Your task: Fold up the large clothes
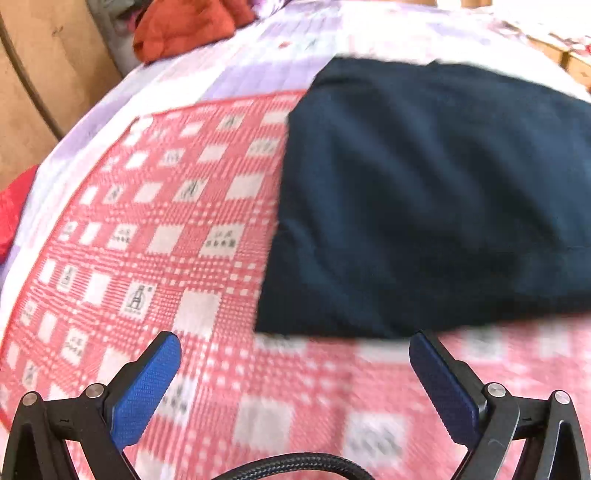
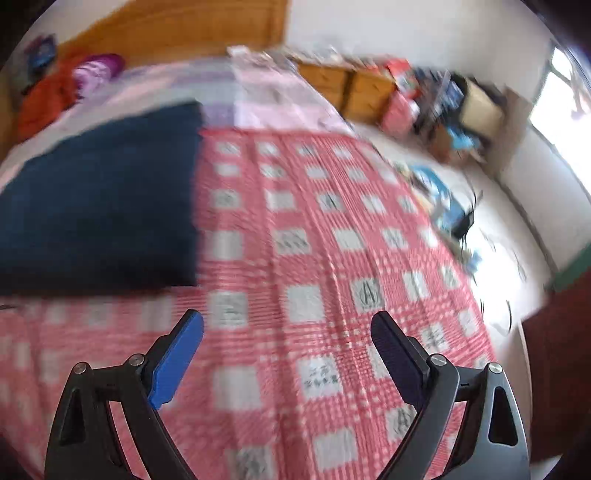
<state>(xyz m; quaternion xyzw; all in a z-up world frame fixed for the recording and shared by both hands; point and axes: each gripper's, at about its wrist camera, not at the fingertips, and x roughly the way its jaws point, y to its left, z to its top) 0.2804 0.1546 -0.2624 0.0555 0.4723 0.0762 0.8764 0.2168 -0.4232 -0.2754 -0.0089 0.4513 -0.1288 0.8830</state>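
Note:
A dark navy garment [image 1: 436,199] lies folded into a flat rectangle on the red and white checked bed cover [image 1: 159,229]. It also shows in the right wrist view [image 2: 99,199] at the left. My left gripper [image 1: 293,347] is open and empty, just short of the garment's near edge. My right gripper [image 2: 287,326] is open and empty over the checked cover [image 2: 332,258], to the right of the garment. Both views are blurred by motion.
An orange-red cloth [image 1: 184,26] lies at the far end of the bed by the wooden headboard [image 2: 177,26]. A red cloth [image 1: 11,206] hangs at the left bed edge. Wooden drawers [image 2: 347,88] and cluttered boxes [image 2: 443,99] stand on the floor right of the bed.

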